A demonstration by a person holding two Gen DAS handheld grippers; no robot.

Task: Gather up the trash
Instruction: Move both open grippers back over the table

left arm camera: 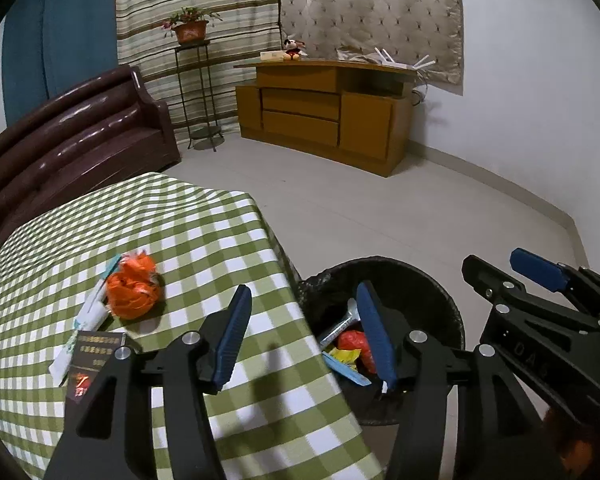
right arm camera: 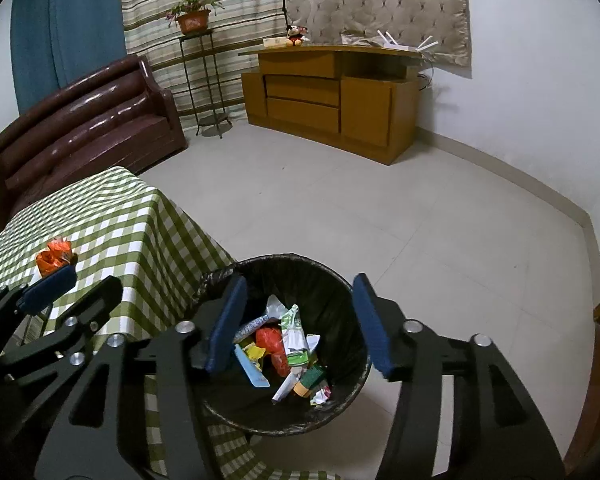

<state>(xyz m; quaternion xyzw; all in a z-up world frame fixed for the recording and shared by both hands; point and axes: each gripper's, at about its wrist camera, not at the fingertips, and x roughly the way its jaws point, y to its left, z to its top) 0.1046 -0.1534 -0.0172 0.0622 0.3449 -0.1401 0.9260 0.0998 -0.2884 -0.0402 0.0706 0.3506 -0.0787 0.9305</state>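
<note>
A crumpled orange bag lies on the green-checked table, with a white tube wrapper and a dark box beside it. My left gripper is open and empty over the table's right edge. A black bin stands on the floor beside the table, holding several wrappers. My right gripper is open and empty right above the bin. The right gripper also shows in the left wrist view. The orange bag shows far left in the right wrist view.
A brown leather sofa stands behind the table. A wooden cabinet and a plant stand are at the far wall. Tiled floor lies beyond the bin.
</note>
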